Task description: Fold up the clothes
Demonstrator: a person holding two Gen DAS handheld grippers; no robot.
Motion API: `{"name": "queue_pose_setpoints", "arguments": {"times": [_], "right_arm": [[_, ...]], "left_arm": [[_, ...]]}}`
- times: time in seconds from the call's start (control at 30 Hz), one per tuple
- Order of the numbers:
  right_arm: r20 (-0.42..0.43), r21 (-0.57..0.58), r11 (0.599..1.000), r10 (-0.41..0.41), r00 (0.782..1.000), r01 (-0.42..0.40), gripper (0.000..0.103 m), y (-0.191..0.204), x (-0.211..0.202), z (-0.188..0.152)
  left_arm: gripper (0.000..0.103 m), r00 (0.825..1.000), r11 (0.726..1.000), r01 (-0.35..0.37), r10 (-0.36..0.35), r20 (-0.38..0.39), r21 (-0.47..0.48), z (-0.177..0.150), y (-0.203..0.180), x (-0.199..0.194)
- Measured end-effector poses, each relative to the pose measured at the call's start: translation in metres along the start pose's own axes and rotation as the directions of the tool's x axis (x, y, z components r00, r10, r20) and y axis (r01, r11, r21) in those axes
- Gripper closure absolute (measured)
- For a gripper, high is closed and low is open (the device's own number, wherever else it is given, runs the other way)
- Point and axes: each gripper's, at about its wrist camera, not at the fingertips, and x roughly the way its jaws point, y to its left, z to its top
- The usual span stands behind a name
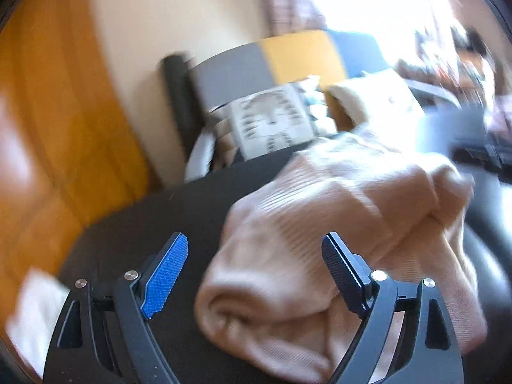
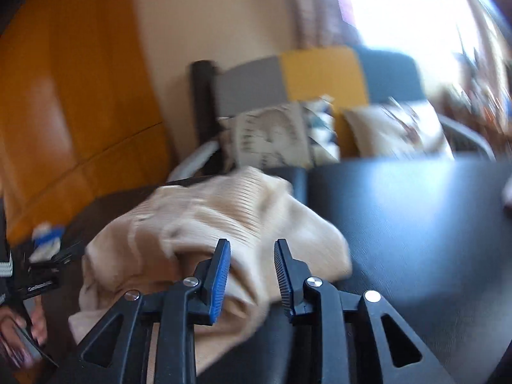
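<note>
Sunlight floods through the window [image 2: 400,9] at about one o'clock, washing out that corner of the room, and both views are smeared with blur. Against the cream wall stands a sofa [image 1: 297,54] with grey, yellow and blue back panels, and patterned cushions [image 1: 272,118] lean along its seat. An orange wooden cabinet [image 2: 64,96] fills the nine o'clock side.

On the dark table [image 2: 416,224] lies a crumpled beige ribbed garment [image 1: 320,217], bunched in loose rolls rather than spread flat. In the left wrist view it sprawls from six o'clock up toward two o'clock.

The left gripper [image 1: 254,272] stands spread wide, its blue-padded fingers apart, with a rolled edge of the garment lying between them; nothing is pinched. The right gripper [image 2: 251,275] has its fingers parted by a narrower gap, with a fold of the cloth in that gap against the left-hand finger, the fingers not closed on it.

At seven o'clock in the right wrist view a person's hand [image 2: 19,336] shows, beside dark gear too blurred to make out.
</note>
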Motion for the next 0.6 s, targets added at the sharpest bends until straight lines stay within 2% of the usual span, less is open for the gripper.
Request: {"name": "queue_pose_setpoints", "arguments": {"times": [0.03, 0.1, 0.17, 0.2, 0.27, 0.33, 0.47, 0.5, 0.53, 0.57, 0.6], "right_arm": [[-0.004, -0.039, 0.999, 0.012, 1.000, -0.012, 0.074, 0.009, 0.003, 0.005], [-0.030, -0.049, 0.999, 0.007, 1.000, -0.009, 0.074, 0.012, 0.010, 0.001], [-0.058, -0.045, 0.999, -0.007, 0.998, 0.004, 0.074, 0.011, 0.017, -0.006], [-0.073, -0.043, 0.999, -0.014, 0.997, 0.011, 0.074, 0.010, 0.020, -0.009], [-0.101, -0.040, 0.999, -0.028, 0.994, 0.024, 0.074, 0.008, 0.027, -0.016], [-0.129, -0.036, 0.999, -0.042, 0.991, 0.038, 0.073, 0.007, 0.035, -0.023], [-0.175, -0.018, 0.998, -0.063, 0.982, 0.061, 0.068, 0.001, 0.045, -0.032], [-0.182, -0.008, 0.998, -0.066, 0.981, 0.066, 0.064, -0.001, 0.046, -0.033], [-0.189, 0.002, 0.998, -0.069, 0.980, 0.070, 0.062, -0.004, 0.047, -0.034], [-0.195, 0.012, 0.997, -0.071, 0.978, 0.075, 0.057, -0.006, 0.048, -0.034], [-0.202, 0.022, 0.997, -0.074, 0.977, 0.080, 0.053, -0.008, 0.049, -0.035]], "left_arm": [[0.014, 1.000, 0.998, 0.004, -0.004, -0.005, 0.069, 0.003, -0.013, 0.006], [0.014, 0.998, 0.985, 0.024, -0.014, -0.062, 0.173, 0.002, -0.034, 0.025], [0.014, 0.993, 0.972, 0.037, -0.010, -0.118, 0.231, -0.004, -0.047, 0.044], [0.014, 0.994, 0.968, 0.024, 0.003, -0.109, 0.249, -0.006, -0.051, 0.048], [0.010, 0.998, 0.969, -0.003, 0.019, -0.059, 0.248, -0.011, -0.050, 0.050], [0.006, 0.999, 0.978, -0.016, 0.025, -0.043, 0.209, -0.016, -0.046, 0.052], [0.007, 0.999, 0.987, 0.006, 0.003, -0.054, 0.164, -0.016, -0.039, 0.058], [0.018, 0.998, 0.986, 0.019, -0.009, -0.062, 0.163, -0.015, -0.039, 0.059], [0.037, 0.998, 0.985, 0.032, -0.021, -0.067, 0.172, -0.015, -0.040, 0.059], [0.045, 0.997, 0.980, 0.038, -0.025, -0.068, 0.195, -0.016, -0.044, 0.057], [0.064, 0.997, 0.975, 0.042, -0.027, -0.068, 0.220, -0.016, -0.049, 0.055]]}}
